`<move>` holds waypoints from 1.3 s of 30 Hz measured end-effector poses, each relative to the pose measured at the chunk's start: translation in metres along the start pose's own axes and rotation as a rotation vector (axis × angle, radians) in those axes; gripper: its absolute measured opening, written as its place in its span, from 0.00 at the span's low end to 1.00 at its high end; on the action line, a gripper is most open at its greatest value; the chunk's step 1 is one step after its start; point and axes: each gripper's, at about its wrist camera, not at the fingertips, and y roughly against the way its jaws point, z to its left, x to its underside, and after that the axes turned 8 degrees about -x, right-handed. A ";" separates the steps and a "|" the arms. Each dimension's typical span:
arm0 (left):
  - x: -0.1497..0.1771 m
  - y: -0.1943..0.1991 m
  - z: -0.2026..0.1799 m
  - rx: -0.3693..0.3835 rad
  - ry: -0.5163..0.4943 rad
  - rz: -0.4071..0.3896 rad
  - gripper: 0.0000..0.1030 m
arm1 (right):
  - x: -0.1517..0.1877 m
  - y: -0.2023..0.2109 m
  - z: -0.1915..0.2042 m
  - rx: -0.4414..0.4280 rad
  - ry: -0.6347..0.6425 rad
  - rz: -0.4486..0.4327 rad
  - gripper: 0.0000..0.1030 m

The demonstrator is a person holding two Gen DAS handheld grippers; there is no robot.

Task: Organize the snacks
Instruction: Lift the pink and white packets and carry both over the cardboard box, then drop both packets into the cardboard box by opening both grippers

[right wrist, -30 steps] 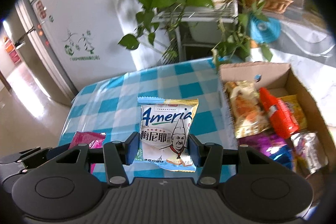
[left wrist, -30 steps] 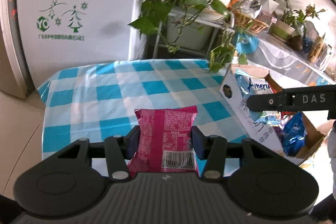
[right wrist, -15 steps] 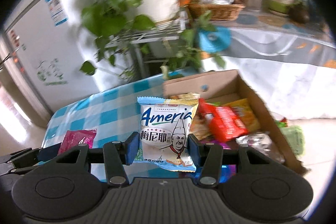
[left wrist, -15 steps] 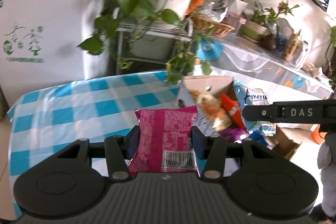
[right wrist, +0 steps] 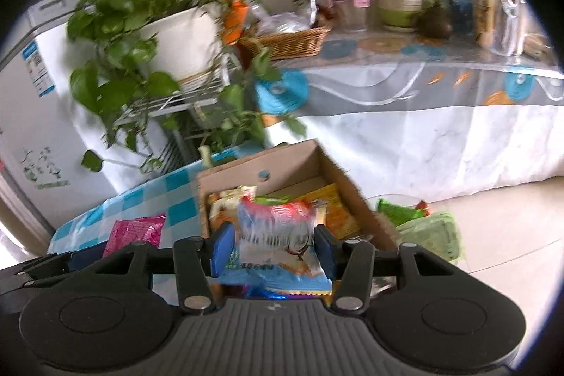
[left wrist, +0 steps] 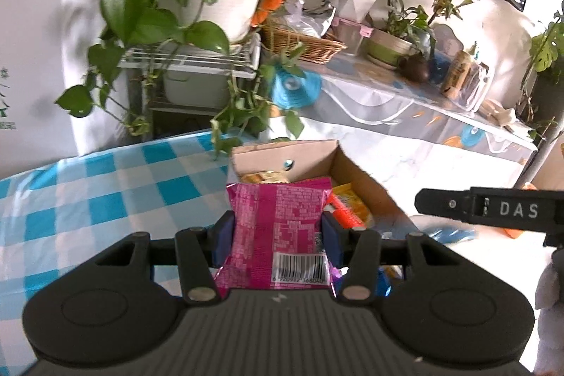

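My left gripper is shut on a pink snack packet with a barcode, held above the near end of an open cardboard box that holds several snack packs. My right gripper is shut on a white and blue snack bag, blurred and tilted forward over the same box. The pink packet also shows in the right wrist view, left of the box. The right gripper's side shows in the left wrist view, to the right of the box.
The box sits at the right end of a table with a blue and white checked cloth. Behind stand a rack with a trailing pot plant, a white fridge and a counter with plants and a basket. Green bags lie on the floor.
Both grippers have moved right and forward over the box with their packets. The white and blue bag has tipped forward and blurred; the box now lies right under both.
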 end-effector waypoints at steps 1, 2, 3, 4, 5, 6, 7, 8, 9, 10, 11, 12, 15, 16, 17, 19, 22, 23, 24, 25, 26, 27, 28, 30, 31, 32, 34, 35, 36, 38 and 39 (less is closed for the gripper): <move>0.000 -0.002 -0.003 0.002 0.001 0.002 0.49 | -0.001 0.000 -0.004 0.002 -0.007 -0.001 0.55; -0.001 -0.004 -0.006 0.005 0.000 0.005 0.49 | -0.002 0.000 -0.008 0.005 -0.013 -0.001 0.55; -0.001 -0.006 -0.008 0.007 -0.001 0.009 0.49 | -0.002 0.001 -0.010 0.007 -0.015 0.000 0.54; -0.001 -0.008 -0.010 0.010 0.001 0.013 0.49 | -0.002 0.001 -0.011 0.009 -0.014 0.001 0.55; -0.001 -0.010 -0.012 0.014 0.003 0.018 0.49 | -0.002 0.001 -0.013 0.006 -0.015 0.003 0.55; -0.001 -0.013 -0.014 0.016 0.006 0.023 0.49 | -0.003 0.000 -0.014 0.001 -0.016 0.006 0.54; 0.000 -0.016 -0.016 0.014 0.009 0.029 0.49 | -0.004 -0.001 -0.015 -0.007 -0.019 0.013 0.54; 0.000 -0.019 -0.018 0.013 0.013 0.037 0.49 | -0.005 -0.004 -0.017 -0.016 -0.026 0.023 0.54; 0.000 -0.022 -0.020 0.014 0.017 0.042 0.49 | -0.006 -0.005 -0.020 -0.021 -0.034 0.027 0.54; -0.001 -0.024 -0.022 0.019 0.021 0.045 0.49 | -0.008 -0.005 -0.023 -0.026 -0.047 0.025 0.54; -0.002 -0.026 -0.024 0.024 0.025 0.048 0.49 | -0.009 -0.003 -0.027 -0.030 -0.065 0.018 0.54; -0.003 -0.028 -0.027 0.027 0.025 0.049 0.49 | -0.011 -0.002 -0.032 -0.036 -0.092 0.009 0.55; -0.006 -0.036 -0.037 0.027 0.011 0.046 0.51 | -0.014 0.000 -0.047 -0.062 -0.185 -0.007 0.61; -0.008 -0.039 -0.041 0.029 0.008 0.047 0.54 | -0.014 -0.001 -0.051 -0.065 -0.215 -0.009 0.65; -0.009 -0.041 -0.044 0.033 0.007 0.048 0.61 | -0.013 -0.002 -0.054 -0.066 -0.235 -0.008 0.67; -0.010 -0.041 -0.050 0.017 -0.005 0.048 0.77 | -0.012 -0.004 -0.056 -0.057 -0.256 -0.001 0.70; -0.009 -0.037 -0.058 -0.036 -0.036 0.050 0.87 | -0.009 -0.005 -0.053 -0.030 -0.240 0.006 0.78; -0.009 -0.037 -0.058 -0.047 -0.038 0.062 0.88 | -0.009 -0.005 -0.052 -0.025 -0.232 0.008 0.82; -0.008 -0.036 -0.058 -0.062 -0.033 0.078 0.89 | -0.010 -0.006 -0.053 -0.017 -0.229 0.007 0.84; -0.007 -0.036 -0.058 -0.075 -0.027 0.092 0.92 | -0.010 -0.005 -0.052 -0.011 -0.227 0.007 0.87; -0.006 -0.035 -0.057 -0.085 -0.021 0.106 0.93 | -0.009 -0.005 -0.052 0.000 -0.225 0.006 0.88; -0.005 -0.034 -0.057 -0.089 -0.017 0.120 0.93 | -0.010 -0.006 -0.053 0.010 -0.220 0.008 0.89; -0.005 -0.034 -0.056 -0.094 -0.015 0.130 0.94 | -0.010 -0.007 -0.052 0.025 -0.214 0.011 0.90; -0.003 -0.033 -0.056 -0.120 -0.014 0.146 0.96 | -0.009 -0.008 -0.052 0.055 -0.198 0.020 0.92; -0.003 -0.032 -0.055 -0.133 -0.018 0.151 0.97 | -0.009 -0.009 -0.052 0.069 -0.188 0.024 0.94; -0.003 -0.032 -0.055 -0.145 -0.024 0.157 0.97 | -0.008 -0.010 -0.051 0.085 -0.176 0.030 0.95; -0.003 -0.031 -0.055 -0.163 -0.032 0.167 0.97 | -0.007 -0.013 -0.050 0.102 -0.153 0.044 0.97; -0.003 -0.031 -0.054 -0.173 -0.031 0.171 0.97 | -0.007 -0.014 -0.050 0.110 -0.145 0.053 0.98; -0.003 -0.029 -0.053 -0.182 -0.027 0.177 0.97 | -0.007 -0.015 -0.049 0.115 -0.139 0.060 0.99; -0.003 -0.029 -0.053 -0.194 -0.029 0.181 0.98 | -0.007 -0.017 -0.048 0.127 -0.127 0.068 1.00; -0.003 -0.029 -0.053 -0.203 -0.035 0.183 0.98 | -0.006 -0.017 -0.048 0.129 -0.123 0.069 1.00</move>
